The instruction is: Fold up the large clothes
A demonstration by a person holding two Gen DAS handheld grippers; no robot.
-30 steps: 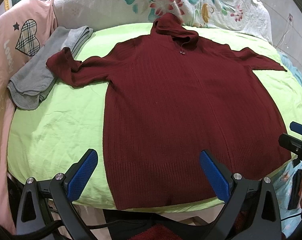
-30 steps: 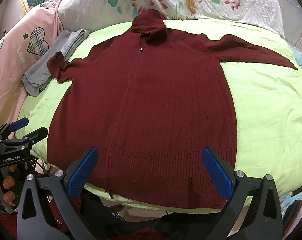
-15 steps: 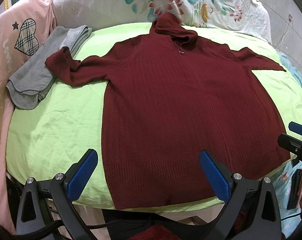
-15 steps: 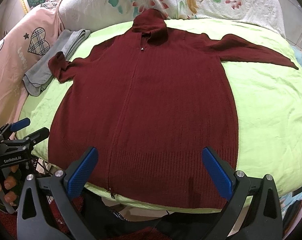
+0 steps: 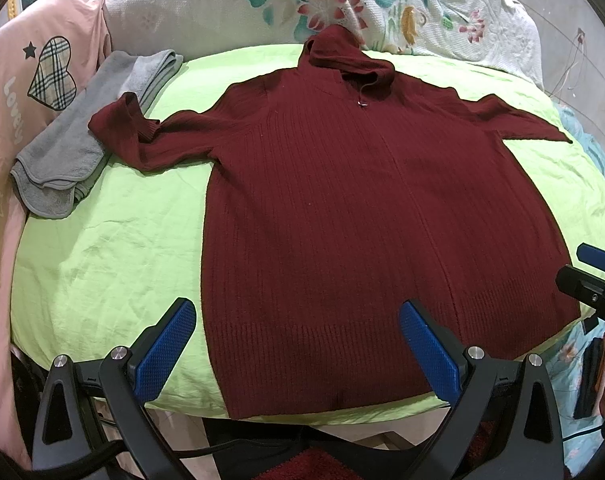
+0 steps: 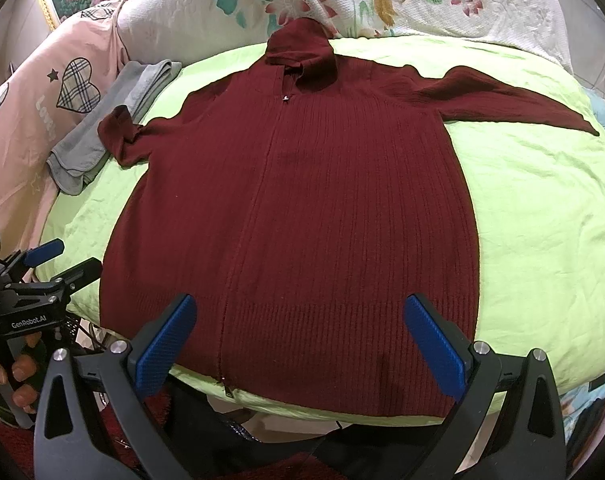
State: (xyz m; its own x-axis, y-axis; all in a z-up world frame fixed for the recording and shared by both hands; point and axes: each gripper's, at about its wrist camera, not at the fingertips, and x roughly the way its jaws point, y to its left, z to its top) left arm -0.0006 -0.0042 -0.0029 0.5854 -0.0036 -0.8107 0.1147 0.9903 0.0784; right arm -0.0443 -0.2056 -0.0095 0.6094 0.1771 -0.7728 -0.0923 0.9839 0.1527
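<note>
1. The left gripper [image 5: 296, 344] hangs wide open at 6 o'clock in its own view, holding nothing, its blue pads [image 5: 164, 346] poised over the near hem; the right gripper [image 6: 300, 344] hangs likewise, jaws spread and empty.
2. Between them lies the maroon hooded cardigan [image 5: 362, 216], zipped and spread flat, face up, on the lime-green sheet [image 5: 102, 248], its hem at the near bed edge.
3. No fold shows: the body lies in a single layer, so by these views the whole job seems still ahead, with sleeves, sides and hood all left to bring in.
4. At 3 o'clock in the right view the right sleeve [image 6: 510, 104] stretches out straight; at 9 o'clock the left sleeve [image 6: 122, 136] is bunched, its cuff resting on a folded grey towel [image 6: 114, 120].
5. At 12 o'clock the hood [image 5: 342, 52] reaches a floral quilt [image 5: 342, 4]; a pink pillow [image 5: 26, 92] sits at 10 o'clock.
</note>
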